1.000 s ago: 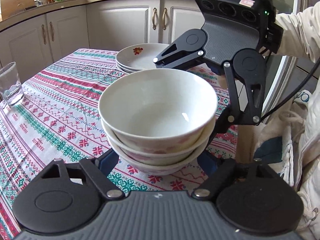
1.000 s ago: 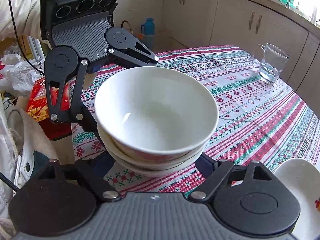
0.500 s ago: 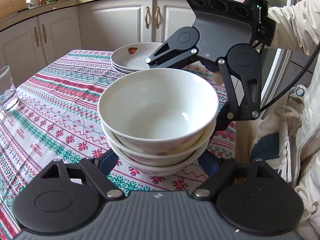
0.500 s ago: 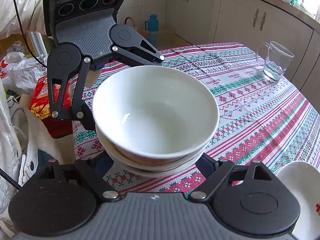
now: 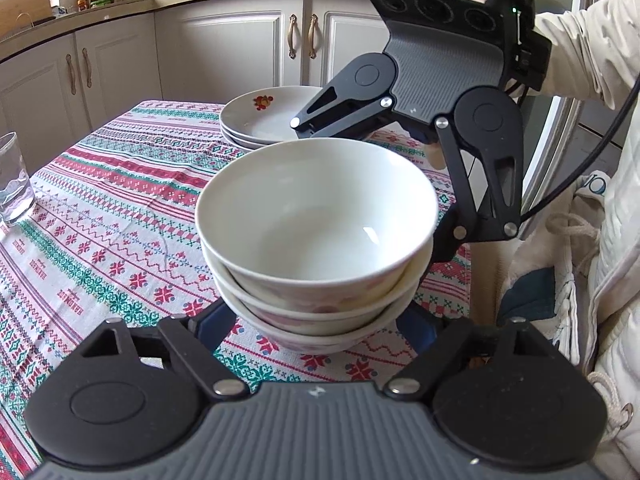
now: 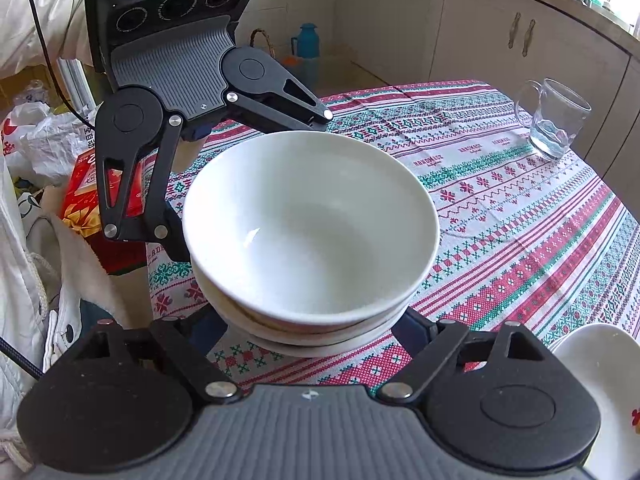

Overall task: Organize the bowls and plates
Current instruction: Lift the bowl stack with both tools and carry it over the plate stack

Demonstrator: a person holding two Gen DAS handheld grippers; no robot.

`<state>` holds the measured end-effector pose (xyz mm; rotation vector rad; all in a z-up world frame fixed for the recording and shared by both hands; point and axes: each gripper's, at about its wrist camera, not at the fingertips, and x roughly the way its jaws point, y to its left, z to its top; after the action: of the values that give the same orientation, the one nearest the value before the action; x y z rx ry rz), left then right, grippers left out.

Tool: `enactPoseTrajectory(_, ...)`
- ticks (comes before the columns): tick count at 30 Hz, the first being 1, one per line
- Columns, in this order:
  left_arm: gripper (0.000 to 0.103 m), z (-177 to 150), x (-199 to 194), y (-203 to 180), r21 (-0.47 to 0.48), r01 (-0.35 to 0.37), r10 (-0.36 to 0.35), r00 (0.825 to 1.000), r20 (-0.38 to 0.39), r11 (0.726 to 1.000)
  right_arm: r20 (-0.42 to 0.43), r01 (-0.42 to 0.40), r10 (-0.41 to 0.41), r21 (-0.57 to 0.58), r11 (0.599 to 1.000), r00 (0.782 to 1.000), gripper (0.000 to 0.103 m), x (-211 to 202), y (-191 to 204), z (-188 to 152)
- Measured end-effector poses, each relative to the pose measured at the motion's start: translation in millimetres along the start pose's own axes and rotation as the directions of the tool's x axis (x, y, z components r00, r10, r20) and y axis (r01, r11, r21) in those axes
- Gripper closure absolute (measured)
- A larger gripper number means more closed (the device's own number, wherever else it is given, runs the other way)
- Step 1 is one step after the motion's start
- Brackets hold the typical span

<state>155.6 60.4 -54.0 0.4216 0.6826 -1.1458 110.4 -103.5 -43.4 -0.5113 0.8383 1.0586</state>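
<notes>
A stack of three white bowls (image 5: 316,232) stands near the table's edge; it also shows in the right wrist view (image 6: 308,236). My left gripper (image 5: 316,320) is open wide, with one blue-padded finger on each side of the stack's base. My right gripper (image 6: 308,328) is open the same way from the opposite side and appears in the left wrist view (image 5: 436,120). Whether the pads touch the bowls is hidden. A stack of white plates (image 5: 264,118) with a flower print sits behind the bowls.
A patterned tablecloth (image 5: 100,208) covers the table. A glass mug (image 6: 554,120) with water stands at the far side. White cabinets run behind. A red box (image 6: 84,192) and plastic bags lie off the table edge by the person's coat.
Both grippers stay around the bowl stack. The views have shifted slightly, and the plates and glass sit a little differently in frame. The jaws have not visibly changed.
</notes>
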Motion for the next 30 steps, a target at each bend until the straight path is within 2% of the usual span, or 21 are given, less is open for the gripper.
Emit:
enactPoseTrajectory(13, 0.017, 12, -5, -5, -0.022, -0.023, 0.023, 1.0, -0.011, 0.999, 0.004, -0.022, 0.022, 0.017, 1.0, 1.0, 0.012, -6, -2, 1)
enactPoseTrajectory(22, 0.017, 45, -4, -11, 0.008, -0.047, 0.047, 0.999, -0.001, 0.999, 0.034, 0.001, -0.001, 0.008, 1.0, 0.999, 0.012, -33, -11, -1)
enactPoseTrajectory(30, 0.017, 83, 20, -5, 0.04, -0.025, 0.024, 1.0, 0.02, 0.999, 0.043, 0.055, -0.056, 0.016, 0.998, 0.997, 0.012, -65, -29, -14)
